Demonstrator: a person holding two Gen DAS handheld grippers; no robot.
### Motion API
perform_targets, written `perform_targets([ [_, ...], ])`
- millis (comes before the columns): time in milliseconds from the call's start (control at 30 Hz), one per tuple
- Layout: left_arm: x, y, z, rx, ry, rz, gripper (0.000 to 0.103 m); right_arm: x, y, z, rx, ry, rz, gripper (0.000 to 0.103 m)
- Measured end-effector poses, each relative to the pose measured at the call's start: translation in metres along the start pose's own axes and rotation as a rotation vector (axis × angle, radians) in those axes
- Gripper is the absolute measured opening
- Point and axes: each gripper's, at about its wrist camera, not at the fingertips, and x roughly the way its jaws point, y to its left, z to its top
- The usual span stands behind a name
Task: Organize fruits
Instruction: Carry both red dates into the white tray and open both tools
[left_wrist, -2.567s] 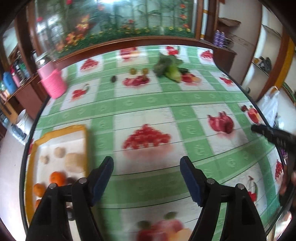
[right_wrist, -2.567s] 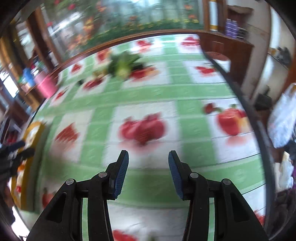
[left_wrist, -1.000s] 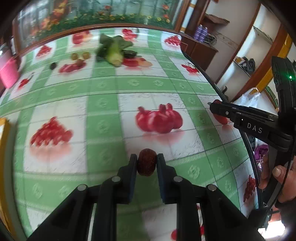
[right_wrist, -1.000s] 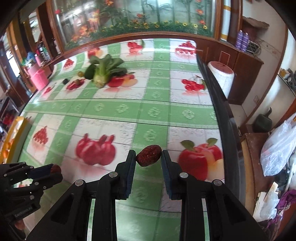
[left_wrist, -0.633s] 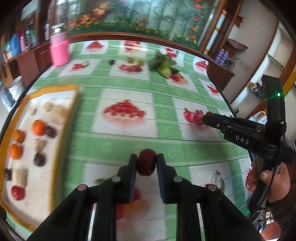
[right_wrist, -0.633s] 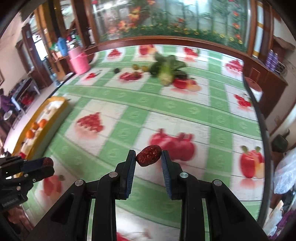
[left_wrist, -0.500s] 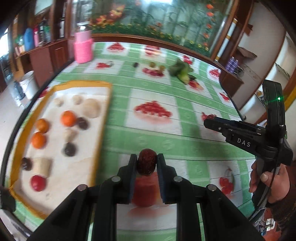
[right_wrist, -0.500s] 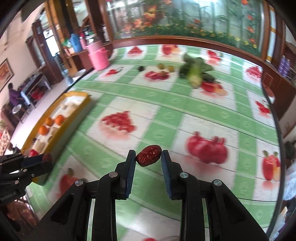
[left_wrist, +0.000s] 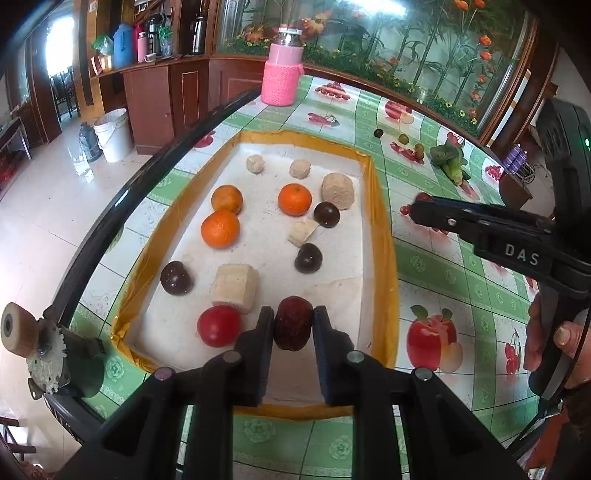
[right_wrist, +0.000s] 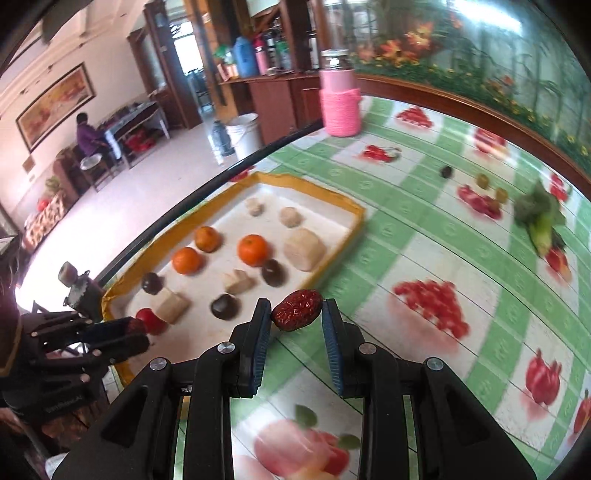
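Note:
My left gripper (left_wrist: 293, 328) is shut on a wrinkled red date (left_wrist: 293, 328) and holds it above the near end of the yellow-rimmed tray (left_wrist: 384, 258). The tray holds oranges (left_wrist: 220, 228), dark round fruits (left_wrist: 308, 257), pale chunks (left_wrist: 236, 287) and a red fruit (left_wrist: 219, 325). My right gripper (right_wrist: 295, 325) is shut on a second red date (right_wrist: 296, 308), above the tablecloth just right of the tray (right_wrist: 343, 201). The right gripper also shows in the left wrist view (left_wrist: 424, 206), and the left one in the right wrist view (right_wrist: 129, 334).
A pink-wrapped jar (left_wrist: 282, 77) stands at the table's far edge. A green vegetable (left_wrist: 448, 162) and small loose fruits (left_wrist: 404, 139) lie far right on the fruit-print cloth. A small motor-like device (left_wrist: 48, 354) sits at the table's near-left rim, beside the tray.
Both grippers closed on a date each, then swung left across the table. The tray has come from the far left to right under my left gripper.

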Motion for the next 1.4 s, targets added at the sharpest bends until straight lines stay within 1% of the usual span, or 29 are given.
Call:
perform_targets([
  [133,0.009,0.005,-0.003,0.005,0.023,-0.014,0.024,0.026,0.02,0.009,-0.051,0.046,0.006,0.027],
  [233,0.015,0.007,-0.003,0.009,0.036,-0.028,0.024,0.042,0.027,0.01,-0.082,0.08,0.003,0.027],
  [400,0.026,0.006,-0.003,0.02,0.058,-0.043,0.024,0.062,0.035,0.01,-0.137,0.132,-0.003,0.027],
  [567,0.033,0.007,-0.003,0.02,0.069,-0.05,0.024,0.076,0.034,0.008,-0.163,0.173,-0.011,0.027],
  [867,0.042,0.012,-0.006,0.009,0.095,-0.042,0.024,0.083,0.04,0.01,-0.232,0.194,-0.038,0.027],
  [1100,0.042,0.01,-0.007,0.019,0.085,-0.031,0.024,0.091,0.05,0.005,-0.319,0.208,-0.081,0.028],
  [1200,0.041,0.011,-0.007,0.008,0.086,-0.038,0.024,0.092,0.05,0.004,-0.329,0.203,-0.092,0.031],
  [1400,0.04,0.012,-0.007,0.004,0.091,-0.035,0.024,0.087,0.049,0.004,-0.33,0.186,-0.102,0.031],
])
